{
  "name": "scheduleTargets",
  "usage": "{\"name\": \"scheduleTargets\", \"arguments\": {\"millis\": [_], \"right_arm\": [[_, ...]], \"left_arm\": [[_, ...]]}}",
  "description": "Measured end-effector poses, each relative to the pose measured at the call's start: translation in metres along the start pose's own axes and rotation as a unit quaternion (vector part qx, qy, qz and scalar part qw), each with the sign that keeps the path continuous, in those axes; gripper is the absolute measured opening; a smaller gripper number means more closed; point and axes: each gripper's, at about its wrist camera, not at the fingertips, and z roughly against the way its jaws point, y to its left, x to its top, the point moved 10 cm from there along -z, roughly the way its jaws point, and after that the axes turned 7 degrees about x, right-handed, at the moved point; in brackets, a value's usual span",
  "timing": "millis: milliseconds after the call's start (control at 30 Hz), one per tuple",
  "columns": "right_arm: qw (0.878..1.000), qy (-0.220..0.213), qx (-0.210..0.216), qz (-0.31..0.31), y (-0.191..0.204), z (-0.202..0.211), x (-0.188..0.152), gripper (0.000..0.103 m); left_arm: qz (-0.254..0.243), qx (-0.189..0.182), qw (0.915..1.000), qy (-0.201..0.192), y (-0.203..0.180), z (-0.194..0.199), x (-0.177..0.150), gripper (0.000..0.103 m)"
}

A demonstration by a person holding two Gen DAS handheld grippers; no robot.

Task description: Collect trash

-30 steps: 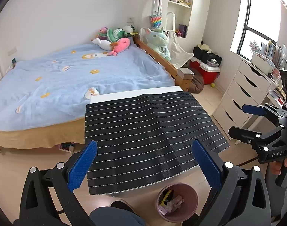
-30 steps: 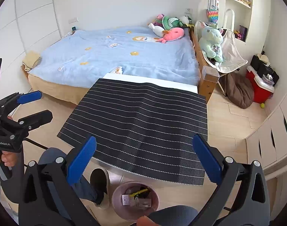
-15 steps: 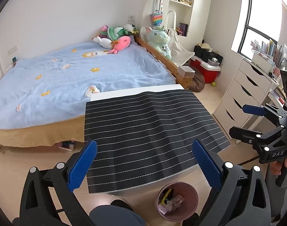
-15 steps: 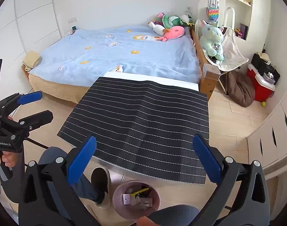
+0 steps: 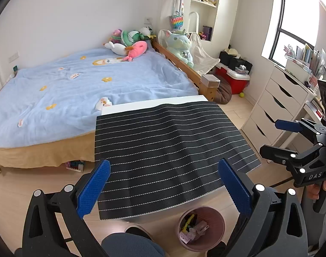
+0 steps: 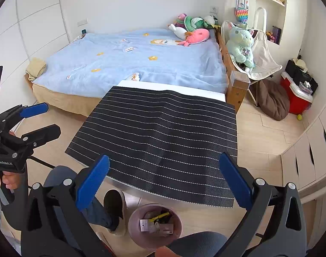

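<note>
Bedroom floor below you holds the pink trash bin point(image 5: 201, 228), scraps inside, beside the striped black mat point(image 5: 163, 150). Your left gripper point(image 5: 164, 189) and right gripper point(image 6: 163, 188) hover spread wide, empty.

Black mat point(image 5: 163, 145) with thin white stripes, pink bin point(image 5: 200, 228), pale blue bedspread point(image 5: 77, 94) (yellow patches)

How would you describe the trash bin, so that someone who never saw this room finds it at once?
Start at the bed with the blue cover, then come to the table under the black striped mat at its foot. The bin stands on the floor at the table's near edge, beside a slippered foot. It is the only small, round, dusty-pink container, with wrappers inside.
</note>
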Motion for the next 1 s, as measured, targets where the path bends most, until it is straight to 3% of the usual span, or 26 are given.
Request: {"name": "scheduleTargets", "arguments": {"millis": [1000], "right_arm": [[1.000, 0.002, -0.001, 0.000, -0.0004, -0.0010, -0.0034, 0.100]], "left_arm": [[-0.001, -0.001, 1.0000, 0.002, -0.0037, 0.0006, -0.0021, 0.097]]}}
